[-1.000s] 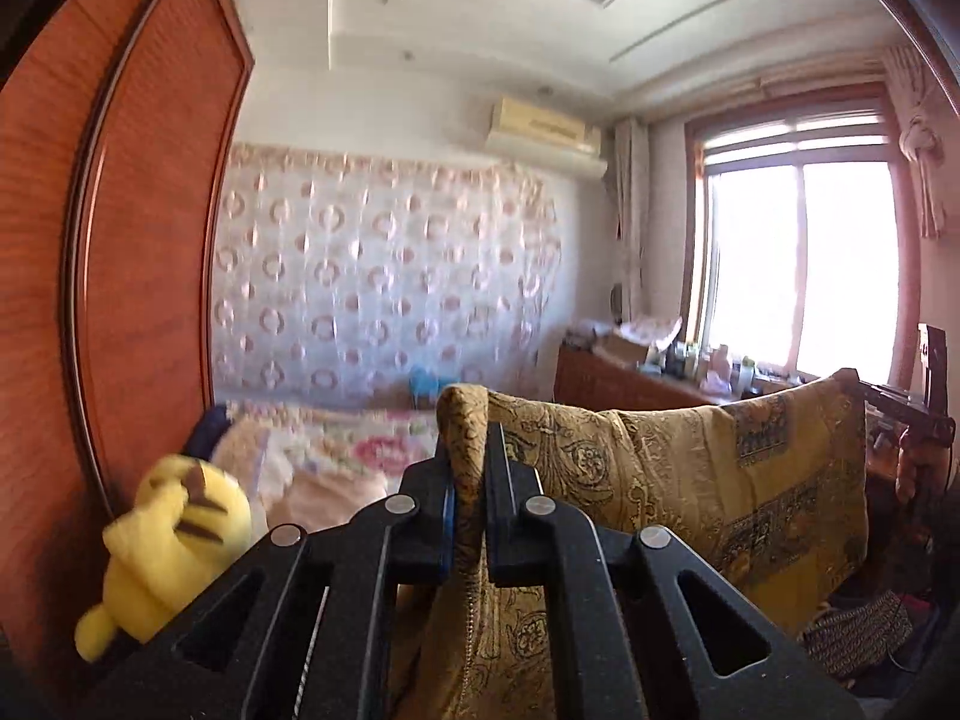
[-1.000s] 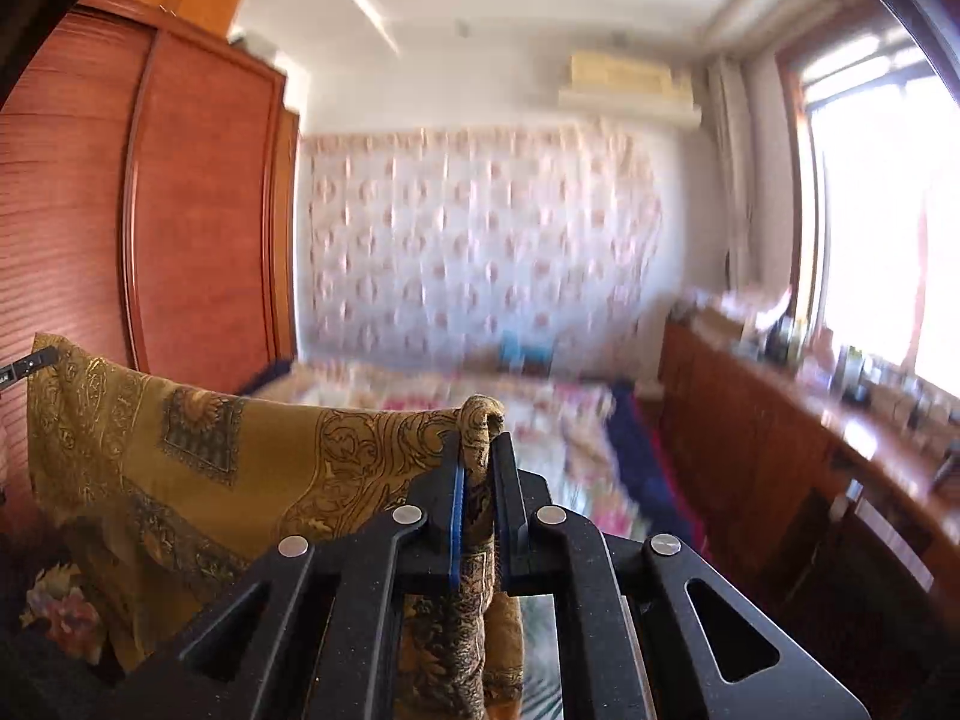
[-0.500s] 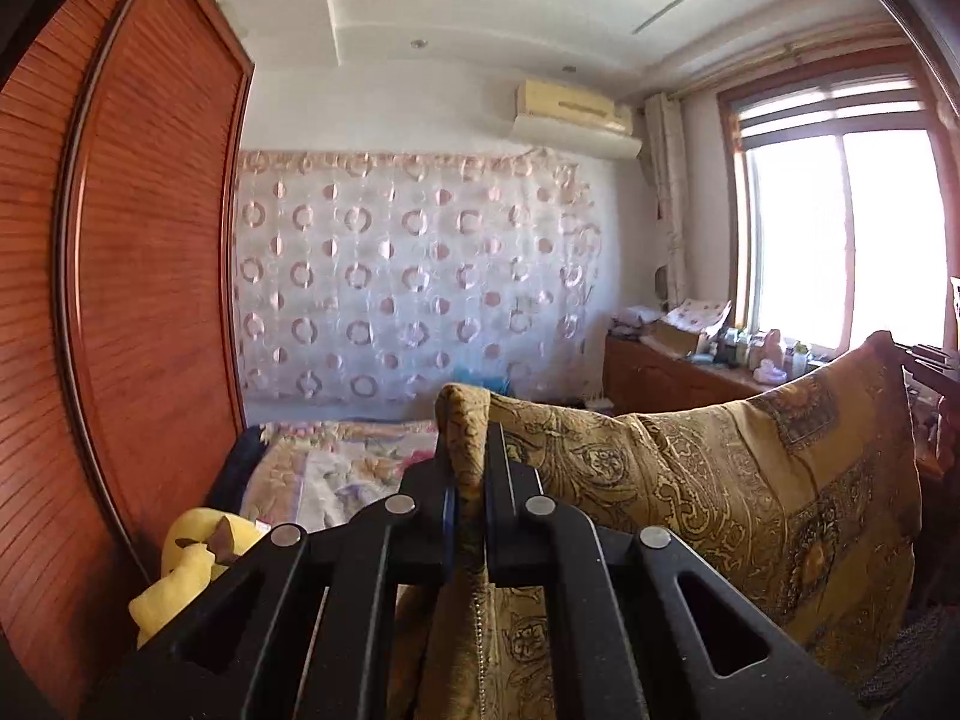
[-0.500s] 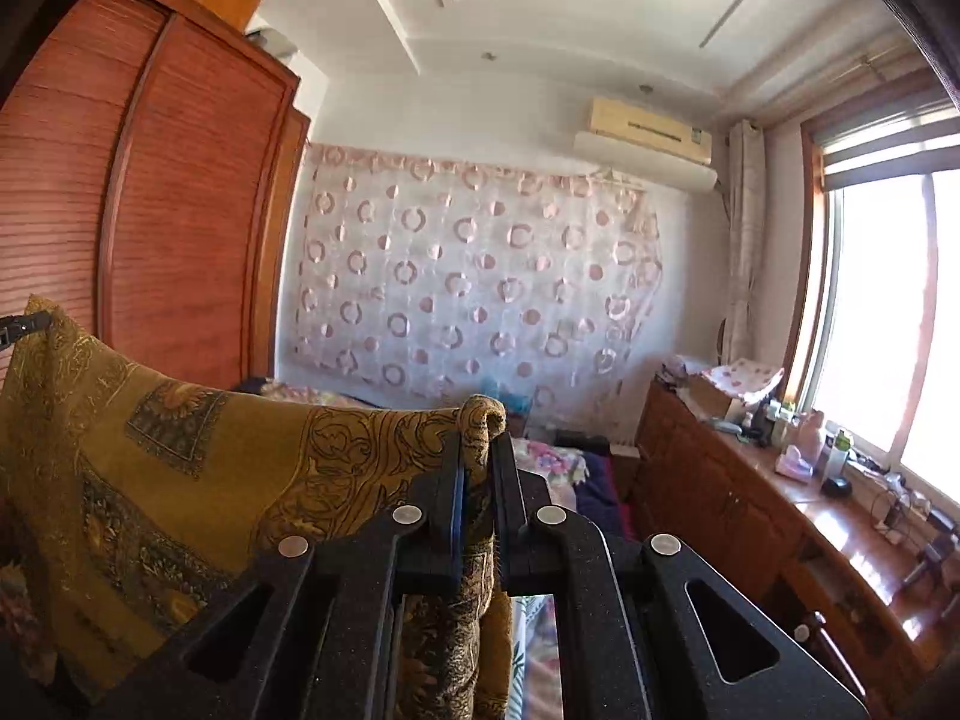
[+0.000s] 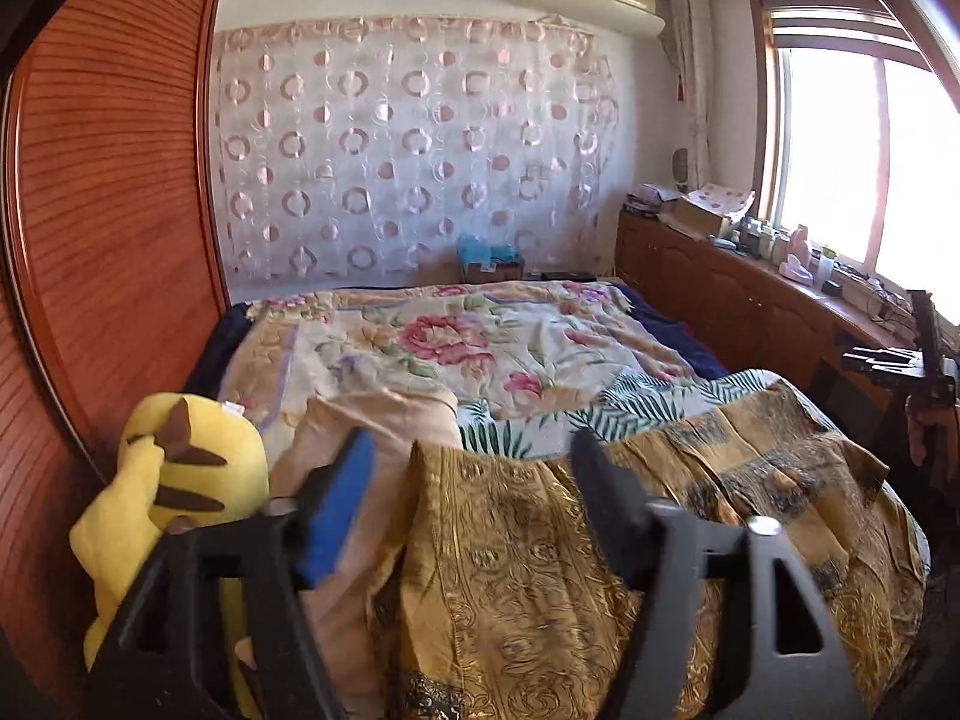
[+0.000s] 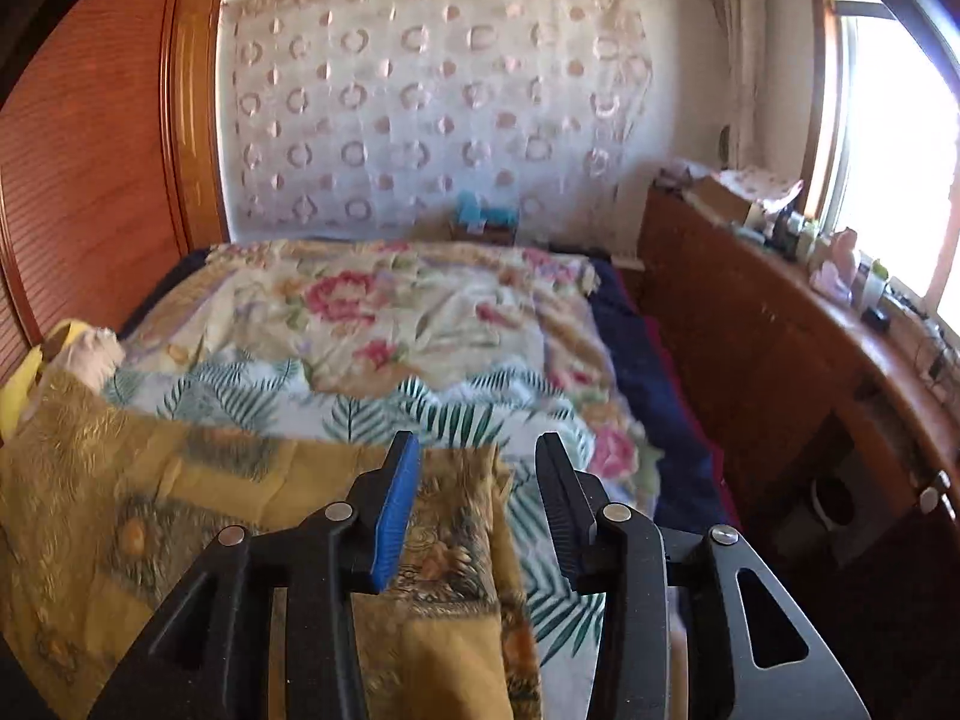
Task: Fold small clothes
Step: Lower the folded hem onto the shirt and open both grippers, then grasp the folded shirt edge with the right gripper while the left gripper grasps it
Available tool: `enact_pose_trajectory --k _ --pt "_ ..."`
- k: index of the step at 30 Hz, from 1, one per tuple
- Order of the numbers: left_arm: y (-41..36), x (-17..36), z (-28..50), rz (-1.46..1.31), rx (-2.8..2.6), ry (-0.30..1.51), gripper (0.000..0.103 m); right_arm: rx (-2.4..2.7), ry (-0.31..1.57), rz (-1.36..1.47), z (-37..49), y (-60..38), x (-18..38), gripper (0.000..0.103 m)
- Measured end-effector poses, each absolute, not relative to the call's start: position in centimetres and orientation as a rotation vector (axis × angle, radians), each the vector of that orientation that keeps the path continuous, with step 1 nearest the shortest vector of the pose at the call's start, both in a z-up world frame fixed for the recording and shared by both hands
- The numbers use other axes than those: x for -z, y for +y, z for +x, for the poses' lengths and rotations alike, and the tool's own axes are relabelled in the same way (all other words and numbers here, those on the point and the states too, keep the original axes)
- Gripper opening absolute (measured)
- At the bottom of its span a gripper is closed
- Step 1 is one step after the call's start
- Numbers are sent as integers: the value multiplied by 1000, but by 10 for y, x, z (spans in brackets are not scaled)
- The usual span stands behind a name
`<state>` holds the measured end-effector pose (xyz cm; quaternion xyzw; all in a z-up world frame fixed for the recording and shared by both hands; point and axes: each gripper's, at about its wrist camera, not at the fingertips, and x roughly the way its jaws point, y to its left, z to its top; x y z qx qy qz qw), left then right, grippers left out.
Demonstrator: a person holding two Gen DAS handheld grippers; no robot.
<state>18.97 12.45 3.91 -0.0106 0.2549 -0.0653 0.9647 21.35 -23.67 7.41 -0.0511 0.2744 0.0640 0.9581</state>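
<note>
A mustard-gold patterned cloth (image 5: 690, 504) lies spread on the near end of the bed; it also shows in the right wrist view (image 6: 180, 516). My left gripper (image 5: 474, 462) is open, its jaws wide apart above the cloth's left corner. My right gripper (image 6: 477, 462) is open, its jaws apart above the cloth's right corner. Neither gripper holds anything.
The bed carries a floral quilt (image 5: 456, 348) and a palm-leaf sheet (image 6: 372, 408). A yellow plush toy (image 5: 180, 480) and a beige garment (image 5: 372, 420) lie at the left. A wooden wardrobe (image 5: 108, 192) stands on the left, a cluttered wooden counter (image 6: 810, 312) on the right.
Both grippers were shut on the cloth's corners and held it up. Both have come down over the bed and opened, and the cloth now lies flat.
</note>
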Motion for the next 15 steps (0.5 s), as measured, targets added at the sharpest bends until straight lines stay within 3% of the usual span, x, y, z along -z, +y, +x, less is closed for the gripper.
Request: enact_pose_trajectory --k 15 --pt "102 23 131 -8 170 685 81 -234 706 -99 161 -293 -63 42"
